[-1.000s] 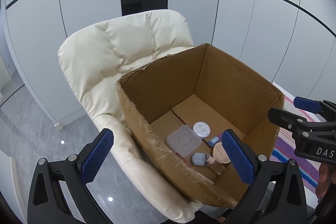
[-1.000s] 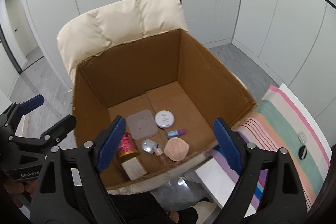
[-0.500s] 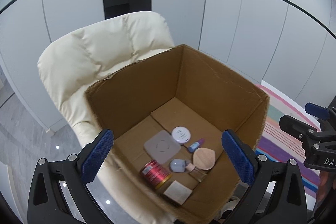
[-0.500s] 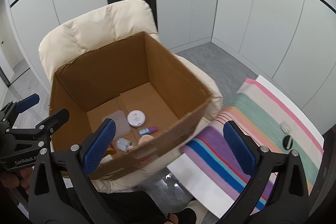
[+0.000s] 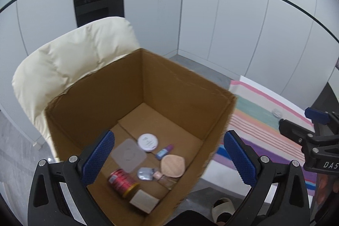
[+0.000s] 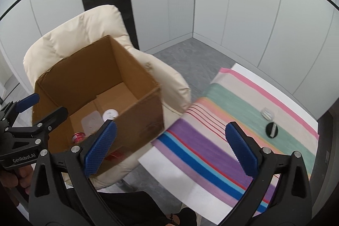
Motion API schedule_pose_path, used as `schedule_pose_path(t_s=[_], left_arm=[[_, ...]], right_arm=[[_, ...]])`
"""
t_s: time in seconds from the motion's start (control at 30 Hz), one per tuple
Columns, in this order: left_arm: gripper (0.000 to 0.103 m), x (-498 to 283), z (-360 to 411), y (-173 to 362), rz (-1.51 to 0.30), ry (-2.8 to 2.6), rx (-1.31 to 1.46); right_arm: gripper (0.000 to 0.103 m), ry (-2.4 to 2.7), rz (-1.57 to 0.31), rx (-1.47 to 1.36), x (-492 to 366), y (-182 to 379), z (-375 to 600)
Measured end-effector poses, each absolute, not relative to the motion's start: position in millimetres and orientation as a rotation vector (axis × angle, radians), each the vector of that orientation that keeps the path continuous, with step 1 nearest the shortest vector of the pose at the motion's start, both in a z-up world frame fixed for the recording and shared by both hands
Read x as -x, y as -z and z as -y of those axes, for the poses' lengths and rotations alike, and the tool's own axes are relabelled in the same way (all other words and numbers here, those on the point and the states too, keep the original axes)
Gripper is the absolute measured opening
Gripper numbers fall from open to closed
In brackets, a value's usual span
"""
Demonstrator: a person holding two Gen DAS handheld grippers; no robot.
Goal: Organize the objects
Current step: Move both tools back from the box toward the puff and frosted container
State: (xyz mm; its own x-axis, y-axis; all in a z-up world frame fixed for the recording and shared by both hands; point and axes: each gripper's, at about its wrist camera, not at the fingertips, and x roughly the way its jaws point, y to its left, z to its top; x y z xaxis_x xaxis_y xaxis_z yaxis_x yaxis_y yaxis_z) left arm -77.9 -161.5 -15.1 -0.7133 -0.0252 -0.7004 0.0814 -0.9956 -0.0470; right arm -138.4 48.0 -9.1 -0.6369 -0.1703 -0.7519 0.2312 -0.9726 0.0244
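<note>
Left claw (image 5: pixel 169 159): jaws spread wide, empty, above an open cardboard box (image 5: pixel 186 86) resting on a cream padded chair (image 5: pixel 70 56). Box floor, left to right: red can (image 5: pixel 121 180) on its side, grey square pad (image 5: pixel 128 155), white round tin (image 5: pixel 147 142), small blue-and-purple tube (image 5: pixel 164 150), tan puff (image 5: pixel 172 165). Right claw (image 6: pixel 171 148): jaws equally wide, empty, over a striped cloth (image 6: pixel 233 120) on the white surface (image 6: pixel 169 181), where a clear lid (image 6: pixel 267 114) and a black disc (image 6: pixel 271 130) lie near each other.
</note>
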Motion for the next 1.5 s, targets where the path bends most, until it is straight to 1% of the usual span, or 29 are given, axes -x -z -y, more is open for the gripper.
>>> schedule_pose_path(t_s=[0.53, 0.8, 1.5], left_arm=[[0.103, 94, 101, 14, -0.052, 2.933, -1.184], [0.103, 103, 82, 17, -0.045, 2.96, -1.221], [0.103, 109, 13, 24, 0.062, 3.04, -1.293]], right_arm=[[0.103, 2.735, -0.051, -1.249, 131, 10, -114], [0.103, 2.767, -0.031, -1.267, 128, 10, -136], [0.103, 2.837, 0.012, -1.325, 119, 13, -190]])
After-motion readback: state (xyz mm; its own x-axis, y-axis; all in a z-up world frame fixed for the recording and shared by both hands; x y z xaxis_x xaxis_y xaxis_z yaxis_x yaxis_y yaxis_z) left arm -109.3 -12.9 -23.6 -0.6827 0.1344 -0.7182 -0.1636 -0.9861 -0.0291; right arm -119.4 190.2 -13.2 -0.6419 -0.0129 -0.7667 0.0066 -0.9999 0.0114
